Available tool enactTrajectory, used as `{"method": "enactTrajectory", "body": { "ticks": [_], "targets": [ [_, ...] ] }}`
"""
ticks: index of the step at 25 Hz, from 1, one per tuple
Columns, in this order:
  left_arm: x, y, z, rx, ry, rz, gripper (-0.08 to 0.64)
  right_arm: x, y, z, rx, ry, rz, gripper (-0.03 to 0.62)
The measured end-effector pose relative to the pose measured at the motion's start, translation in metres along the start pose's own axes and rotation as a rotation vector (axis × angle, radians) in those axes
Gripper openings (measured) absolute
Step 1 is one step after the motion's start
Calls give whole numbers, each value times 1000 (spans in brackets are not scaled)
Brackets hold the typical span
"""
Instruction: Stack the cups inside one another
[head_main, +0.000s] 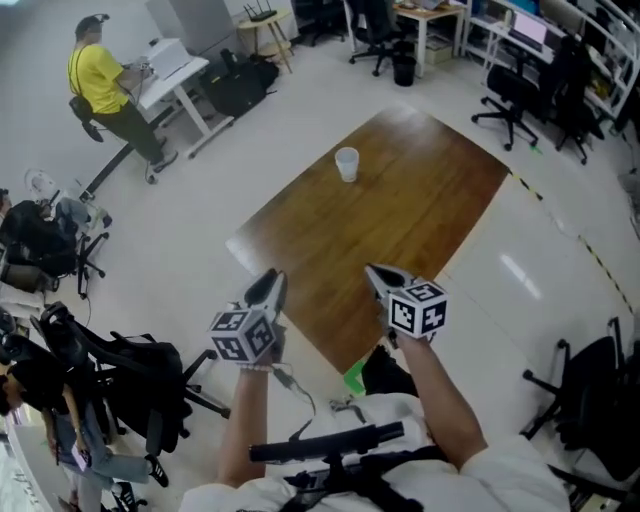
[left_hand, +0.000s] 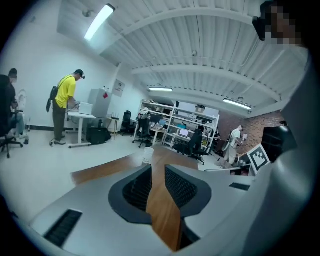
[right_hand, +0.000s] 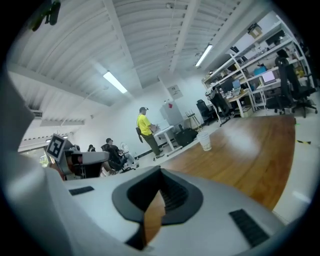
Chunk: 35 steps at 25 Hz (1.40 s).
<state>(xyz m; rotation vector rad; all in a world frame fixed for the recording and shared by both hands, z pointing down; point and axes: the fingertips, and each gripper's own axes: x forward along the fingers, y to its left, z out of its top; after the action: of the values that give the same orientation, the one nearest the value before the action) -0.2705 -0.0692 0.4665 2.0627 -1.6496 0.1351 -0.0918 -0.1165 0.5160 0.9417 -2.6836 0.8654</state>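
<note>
Far to your left, a person in a yellow shirt (head_main: 97, 75) stands at a white desk (head_main: 172, 66). Your left gripper (head_main: 270, 282) is held by the near edge of the brown table (head_main: 430, 200). Its jaws are a little way apart, with nothing between them. The white cup (head_main: 347, 164) stands upright on the far part of the table, well apart from both grippers. Your right gripper (head_main: 375, 274) is near the left one. Its jaw tips are together and hold nothing.
</note>
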Motion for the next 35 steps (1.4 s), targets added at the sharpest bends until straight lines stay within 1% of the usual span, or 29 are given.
{"method": "enactTrajectory", "body": {
  "ticks": [1, 2, 4, 8, 11, 13, 16, 20, 23, 27, 31, 35],
  "targets": [
    [-16, 2, -12, -3, 3, 23, 67, -6, 13, -7, 2, -1, 3, 3],
    [-30, 3, -25, -3, 9, 39, 66, -12, 25, -14, 2, -2, 3, 3],
    [-54, 2, -50, -12, 24, 49, 17, -26, 45, -29, -3, 0, -5, 3],
    [-88, -11, -86, -34, 35, 30, 0, -60, 72, -58, -5, 6, -41, 3],
    [-98, -29, -107, -51, 41, -6, 0, -87, 80, -73, -13, 4, -71, 3],
    [-103, -42, -116, -50, 44, -16, 0, -102, 83, -79, -13, 4, -85, 3],
    [-105, -57, -115, -26, 43, -17, 0, -116, 85, -75, -15, -9, -93, 3],
    [-107, -65, -101, 18, 36, -26, 0, -113, 92, -61, -9, -25, -73, 3],
    [-108, -68, -97, 19, 31, -37, 0, -111, 93, -61, -19, -10, -69, 3],
    [-101, -72, -103, 31, 37, -52, 0, -115, 87, -65, -23, -13, -75, 3],
    [-89, -85, -95, 39, 38, -78, 0, -120, 76, -52, -15, -29, -86, 3],
    [-78, -92, -89, 53, 34, -86, 0, -120, 68, -42, -13, -44, -81, 3]
  ]
}}
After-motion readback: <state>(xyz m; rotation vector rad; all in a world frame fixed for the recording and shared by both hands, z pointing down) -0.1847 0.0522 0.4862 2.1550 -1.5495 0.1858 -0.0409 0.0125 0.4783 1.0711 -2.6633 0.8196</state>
